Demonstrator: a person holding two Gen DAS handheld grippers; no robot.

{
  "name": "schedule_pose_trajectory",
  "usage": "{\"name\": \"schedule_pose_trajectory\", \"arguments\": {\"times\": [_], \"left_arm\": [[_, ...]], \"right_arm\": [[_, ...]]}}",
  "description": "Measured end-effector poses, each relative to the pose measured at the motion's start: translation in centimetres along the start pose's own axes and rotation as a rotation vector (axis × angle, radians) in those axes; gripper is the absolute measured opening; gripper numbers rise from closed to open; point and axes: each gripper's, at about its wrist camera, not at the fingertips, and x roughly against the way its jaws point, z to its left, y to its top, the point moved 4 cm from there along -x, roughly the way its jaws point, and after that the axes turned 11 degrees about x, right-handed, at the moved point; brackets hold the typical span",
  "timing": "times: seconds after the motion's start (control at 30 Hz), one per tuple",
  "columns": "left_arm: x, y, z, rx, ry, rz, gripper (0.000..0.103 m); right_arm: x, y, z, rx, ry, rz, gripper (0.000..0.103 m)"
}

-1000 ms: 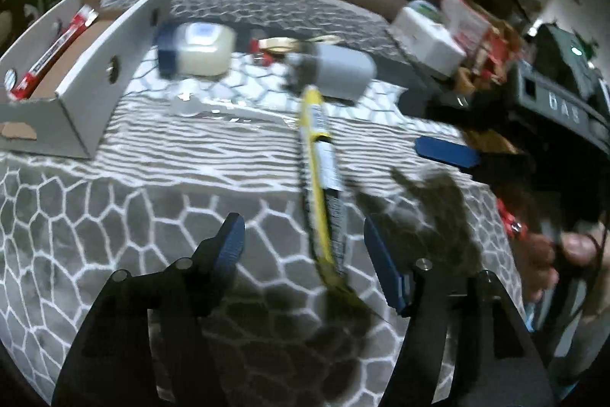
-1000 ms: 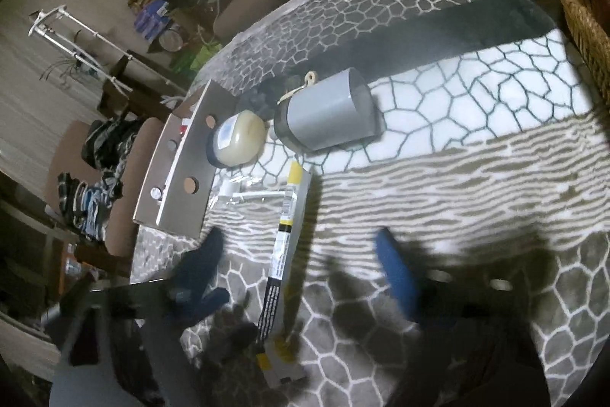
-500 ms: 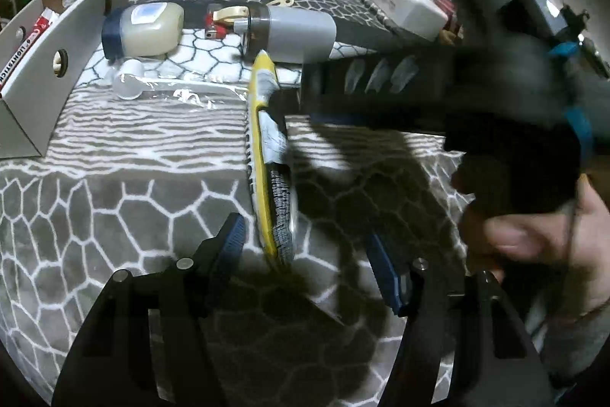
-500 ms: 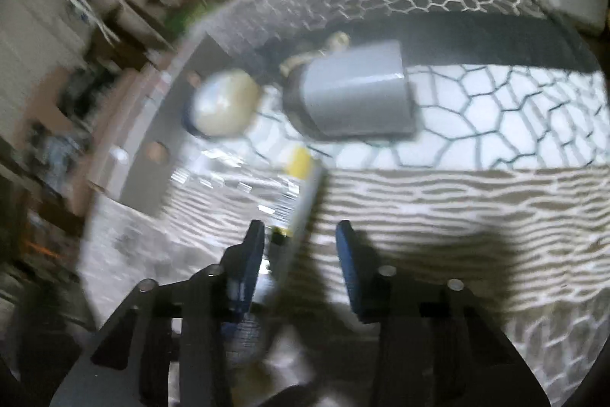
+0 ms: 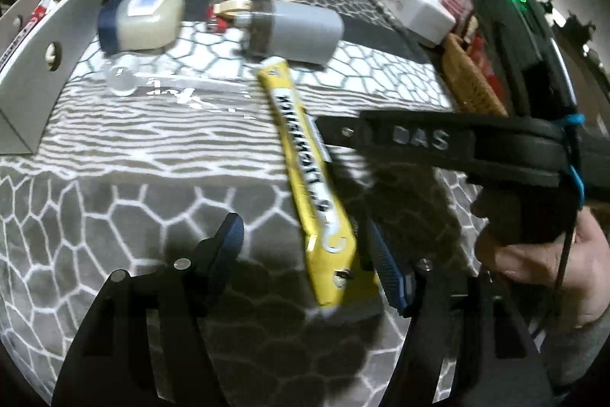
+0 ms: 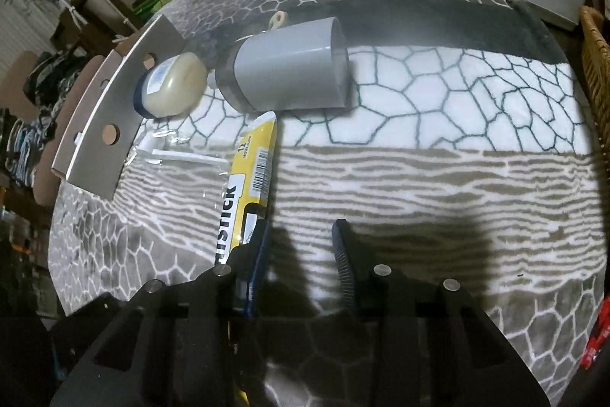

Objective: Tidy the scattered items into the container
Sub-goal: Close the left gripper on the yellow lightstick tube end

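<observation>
Here the yellow packet [image 5: 305, 155] lies slantwise on the patterned blanket [image 5: 114, 201], its near end between the spread fingers of the left claw [image 5: 305, 254]. The right claw [image 6: 301, 254] has just been closing; half-closed, the packet lies outside its left finger, nothing pinched.

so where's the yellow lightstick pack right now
In both wrist views the yellow lightstick pack lies lengthwise on the patterned blanket, its far end just short of the grey tumbler, with the wrapped plastic spoon to its left.
</observation>
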Motion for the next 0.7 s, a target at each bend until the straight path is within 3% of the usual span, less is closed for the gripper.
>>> {"name": "schedule_pose_trajectory", "arguments": {"times": [0.1, 0.2, 0.33, 0.4, 0.47, 0.5, 0.57, 0.7], "left_arm": [[-0.6, -0.6, -0.8, -0.013, 0.021, 0.01, 0.063], [-1.0, -0.7, -1.5, -0.04, 0.077, -0.029, 0.063], [-1.2, -1.2, -2.1, -0.058, 0.128, -0.077, 0.061], [-0.9, -1.6, -1.9, -0.056, 0.137, -0.106, 0.052], [-0.6, -1.9, -1.7, -0.047, 0.115, -0.108, 0.03], [-0.5, -1.9, -1.5, -0.033, 0.09, -0.097, 0.025], [-0.3, -1.9, -1.1, -0.01, 0.058, -0.087, 0.025], [0.0, -2.0, -0.8, -0.021, 0.039, -0.074, 0.023]], "right_arm": [[0.6, 0.3, -0.1, -0.048, 0.03, -0.015, 0.035], [1.7, 1.0, 0.2, -0.078, 0.087, -0.073, 0.036], [2.0, 1.8, 1.9, -0.037, 0.143, -0.101, 0.037], [1.1, 1.7, 2.4, -0.024, 0.132, -0.078, 0.038], [-0.1, 1.4, 2.6, -0.013, 0.12, -0.036, 0.038], [-0.5, 1.1, 2.4, -0.027, 0.137, -0.023, 0.037], [-0.7, 1.0, 2.0, -0.06, 0.17, -0.02, 0.037], [-0.1, 1.0, 1.4, -0.053, 0.142, -0.045, 0.033]]}}
